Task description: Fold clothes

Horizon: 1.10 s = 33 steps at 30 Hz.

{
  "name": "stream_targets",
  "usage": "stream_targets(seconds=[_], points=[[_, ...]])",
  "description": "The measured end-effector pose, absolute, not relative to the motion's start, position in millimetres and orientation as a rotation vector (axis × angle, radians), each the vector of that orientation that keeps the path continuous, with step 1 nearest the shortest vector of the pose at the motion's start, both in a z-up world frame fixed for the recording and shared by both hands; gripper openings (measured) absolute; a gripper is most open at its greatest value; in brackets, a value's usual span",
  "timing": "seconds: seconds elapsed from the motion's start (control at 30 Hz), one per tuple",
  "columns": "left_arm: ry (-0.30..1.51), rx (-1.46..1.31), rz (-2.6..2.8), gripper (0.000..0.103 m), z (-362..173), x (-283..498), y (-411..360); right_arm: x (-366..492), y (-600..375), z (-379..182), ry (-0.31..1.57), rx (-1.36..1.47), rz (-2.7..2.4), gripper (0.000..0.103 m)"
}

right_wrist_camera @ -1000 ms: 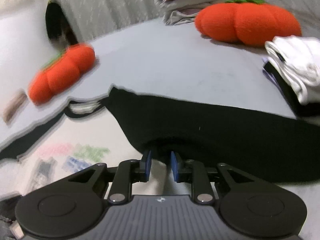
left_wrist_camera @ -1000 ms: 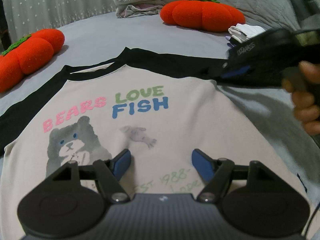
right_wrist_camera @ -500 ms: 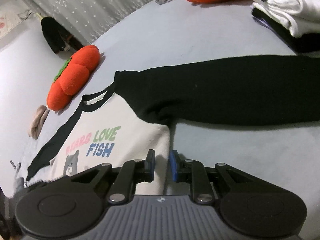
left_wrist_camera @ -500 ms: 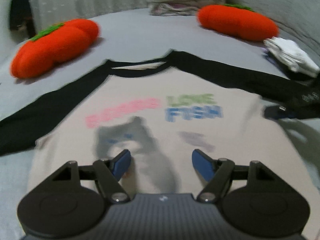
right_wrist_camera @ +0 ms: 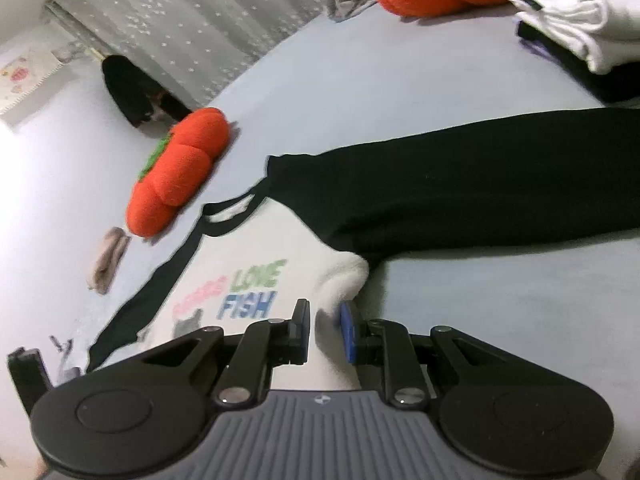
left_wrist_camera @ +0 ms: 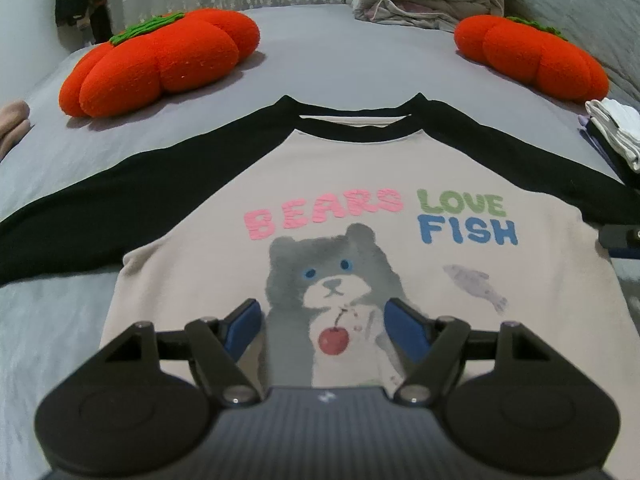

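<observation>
The cream bear-print sweatshirt with black sleeves [left_wrist_camera: 360,208] lies flat on the grey bed [left_wrist_camera: 320,56]. Our right claw [right_wrist_camera: 325,326] pinches its side edge; our left claw [left_wrist_camera: 320,320] hovers open. Pulling one-handed could skew it.

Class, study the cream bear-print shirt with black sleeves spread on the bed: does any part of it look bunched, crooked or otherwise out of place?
Mostly flat, collar and black sleeves spread. One oddity: the cream bear-print shirt bunches into a raised fold of cream fabric at the side seam under its black sleeve, where the right gripper pinches it.
</observation>
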<state>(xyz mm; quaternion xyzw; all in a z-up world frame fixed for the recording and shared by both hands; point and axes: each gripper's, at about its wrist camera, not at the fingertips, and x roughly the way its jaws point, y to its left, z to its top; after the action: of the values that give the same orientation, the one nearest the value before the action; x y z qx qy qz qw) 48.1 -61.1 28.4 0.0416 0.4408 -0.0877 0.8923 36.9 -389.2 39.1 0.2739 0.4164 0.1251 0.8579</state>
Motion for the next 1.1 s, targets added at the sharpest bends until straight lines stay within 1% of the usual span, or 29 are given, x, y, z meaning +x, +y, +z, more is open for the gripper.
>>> stream_targets(seconds=[0.27, 0.37, 0.43, 0.5, 0.53, 0.73, 0.8, 0.87, 0.93, 1.0, 1.1], points=[[0.912, 0.095, -0.180, 0.073, 28, 47, -65, 32, -388, 32, 0.929, 0.524, 0.267, 0.020], [0.908, 0.106, -0.180, 0.073, 27, 47, -67, 31, -375, 26, 0.947, 0.445, 0.264, 0.020], [0.905, 0.111, -0.179, 0.073, 27, 47, -67, 28, -366, 28, 0.936, 0.374, 0.257, 0.017], [0.903, 0.114, -0.179, 0.073, 27, 46, -67, 26, -360, 30, 0.930, 0.321, 0.240, 0.010], [0.902, 0.115, -0.179, 0.073, 27, 46, -67, 25, -358, 31, 0.926, 0.289, 0.221, 0.009], [0.904, 0.116, -0.180, 0.074, 26, 48, -67, 11, -343, 41, 0.887, 0.110, 0.140, 0.008], [0.901, 0.124, -0.179, 0.075, 26, 47, -69, 9, -340, 40, 0.886, 0.089, 0.156, 0.008], [0.900, 0.125, -0.179, 0.075, 26, 47, -69, 14, -343, 37, 0.900, 0.116, 0.171, 0.011], [0.901, 0.122, -0.180, 0.075, 26, 47, -68, 20, -357, 37, 0.908, 0.220, 0.171, 0.016], [0.900, 0.124, -0.178, 0.075, 25, 47, -68, 26, -376, 35, 0.902, 0.358, 0.150, 0.023], [0.895, 0.135, -0.175, 0.076, 25, 46, -70, 37, -398, 26, 0.893, 0.536, 0.125, 0.024]])
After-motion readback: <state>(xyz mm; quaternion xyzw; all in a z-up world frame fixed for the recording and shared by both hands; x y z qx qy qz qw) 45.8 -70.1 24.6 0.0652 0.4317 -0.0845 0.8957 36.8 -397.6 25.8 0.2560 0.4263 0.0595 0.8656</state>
